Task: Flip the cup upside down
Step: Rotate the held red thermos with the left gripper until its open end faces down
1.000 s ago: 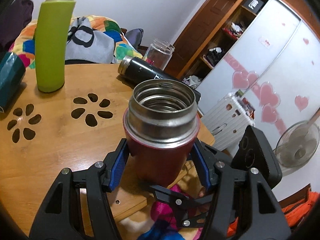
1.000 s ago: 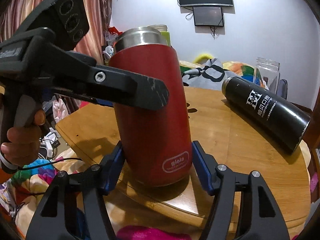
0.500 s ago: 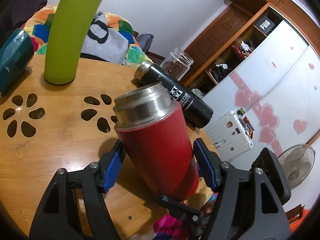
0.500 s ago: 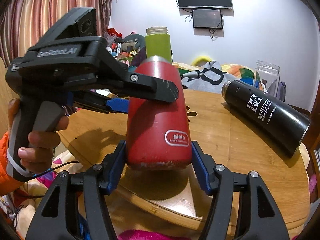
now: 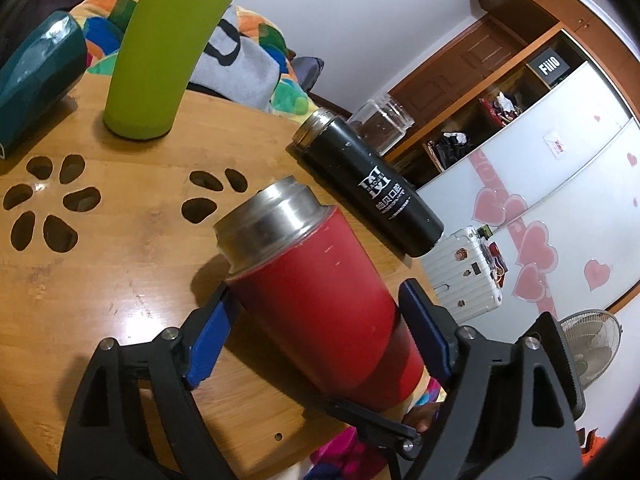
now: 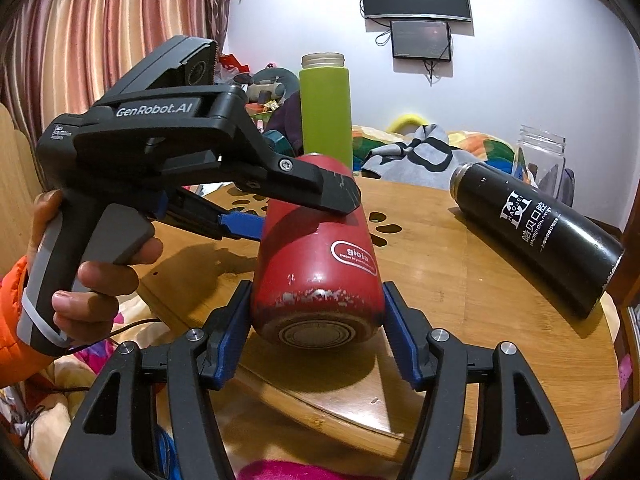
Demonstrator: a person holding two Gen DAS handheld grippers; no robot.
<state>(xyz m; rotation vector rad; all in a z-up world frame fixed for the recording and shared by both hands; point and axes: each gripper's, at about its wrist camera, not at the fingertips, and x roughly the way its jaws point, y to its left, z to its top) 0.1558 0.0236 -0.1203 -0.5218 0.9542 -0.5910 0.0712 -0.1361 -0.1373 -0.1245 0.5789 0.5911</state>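
My rig: black frames, blue fingers (image 6: 244,226), silver screws.
"GenRobot.AI" on left gripper (image 6: 280,204); orange sleeve (image 6: 12,312), bare hand (image 6: 86,276).

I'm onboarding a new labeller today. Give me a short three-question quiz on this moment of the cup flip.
1. True or false: the red cup stands upright on the round table.
2. Which tool is shut on the cup: (a) left tool only, (b) right tool only, (c) both?
3. Fill in: the black flask lies on its ____.

Key: 1 false, the cup is tipped far over, its base toward the right wrist camera. 2 (c). 3 side.
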